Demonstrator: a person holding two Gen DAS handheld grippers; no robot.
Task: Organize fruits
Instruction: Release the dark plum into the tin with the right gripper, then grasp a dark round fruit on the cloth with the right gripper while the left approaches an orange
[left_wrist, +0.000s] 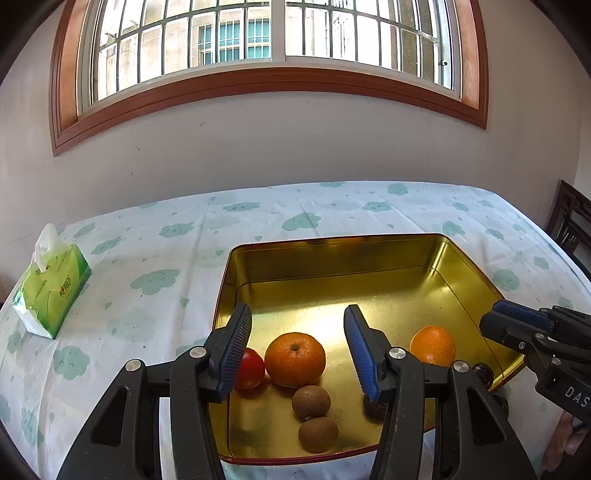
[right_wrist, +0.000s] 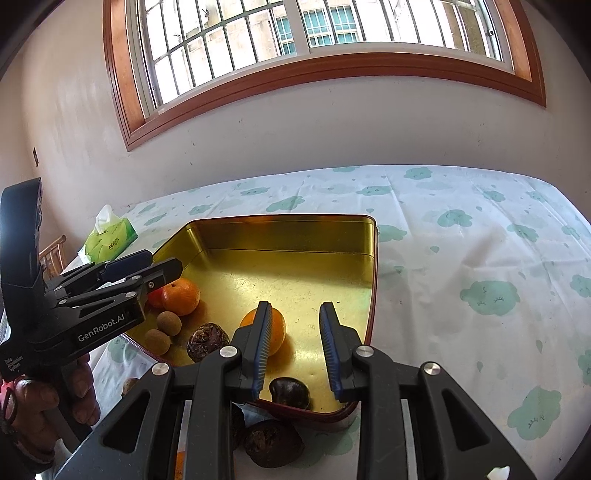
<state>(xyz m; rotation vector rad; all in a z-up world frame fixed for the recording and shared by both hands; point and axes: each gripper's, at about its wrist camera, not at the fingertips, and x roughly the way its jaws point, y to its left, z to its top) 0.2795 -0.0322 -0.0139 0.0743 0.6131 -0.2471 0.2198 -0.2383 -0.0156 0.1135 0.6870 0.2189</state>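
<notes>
A gold tin (left_wrist: 332, 254) sits on the cloud-print cloth. In it lie a mandarin (left_wrist: 294, 363), a second orange (left_wrist: 432, 345), a red tomato (left_wrist: 253, 369), two small brown fruits (left_wrist: 311, 402) and dark knobbly fruits (right_wrist: 207, 341). My left gripper (left_wrist: 297, 312) hangs open over the tin's near left part, with the mandarin resting on the floor below its fingers. My right gripper (right_wrist: 295, 306) hovers over the tin's near right corner. Its jaws stand narrowly apart with nothing between them, and a dark fruit (right_wrist: 290, 393) lies on the tin floor beneath.
Another dark fruit (right_wrist: 273, 443) lies on the cloth just outside the tin's near rim. A green tissue pack (left_wrist: 51, 291) stands at the table's left edge. A person's hand (right_wrist: 85, 387) grips the left tool. Dark wooden furniture (left_wrist: 572, 221) stands beyond the table's right side.
</notes>
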